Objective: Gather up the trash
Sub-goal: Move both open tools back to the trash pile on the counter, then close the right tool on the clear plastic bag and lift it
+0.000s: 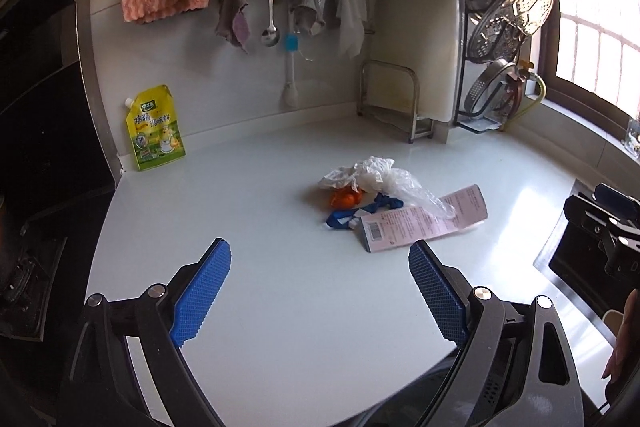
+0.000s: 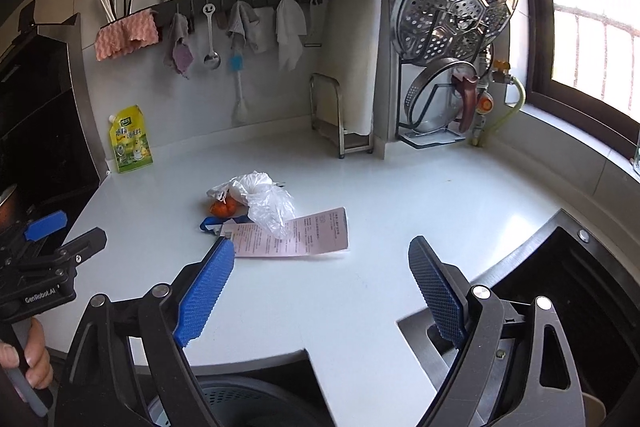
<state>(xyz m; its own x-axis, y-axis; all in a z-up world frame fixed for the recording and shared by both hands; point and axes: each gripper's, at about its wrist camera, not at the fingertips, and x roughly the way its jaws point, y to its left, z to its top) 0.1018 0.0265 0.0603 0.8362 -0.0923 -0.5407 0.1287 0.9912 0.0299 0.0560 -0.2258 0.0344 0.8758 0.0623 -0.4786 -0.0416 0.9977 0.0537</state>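
Note:
A small pile of trash lies mid-counter: a crumpled clear plastic bag (image 1: pixel 378 179) (image 2: pixel 264 201), orange peel (image 1: pixel 345 197) (image 2: pixel 224 207), a blue strip (image 1: pixel 352 213) (image 2: pixel 209 223) and a flat pink printed packet (image 1: pixel 424 219) (image 2: pixel 294 237). My left gripper (image 1: pixel 320 255) is open and empty, hovering short of the pile. My right gripper (image 2: pixel 322 253) is open and empty, its left fingertip near the packet's near corner. Each gripper shows at the other view's edge.
A yellow seasoning pouch (image 1: pixel 156 129) (image 2: pixel 130 141) leans on the back wall. A hob sits left, a sink (image 2: pixel 560 291) right. A metal rack (image 2: pixel 340 119), lids and a steamer plate (image 2: pixel 456 3) stand at the back right. A grey bin (image 2: pixel 248 403) is below the counter edge.

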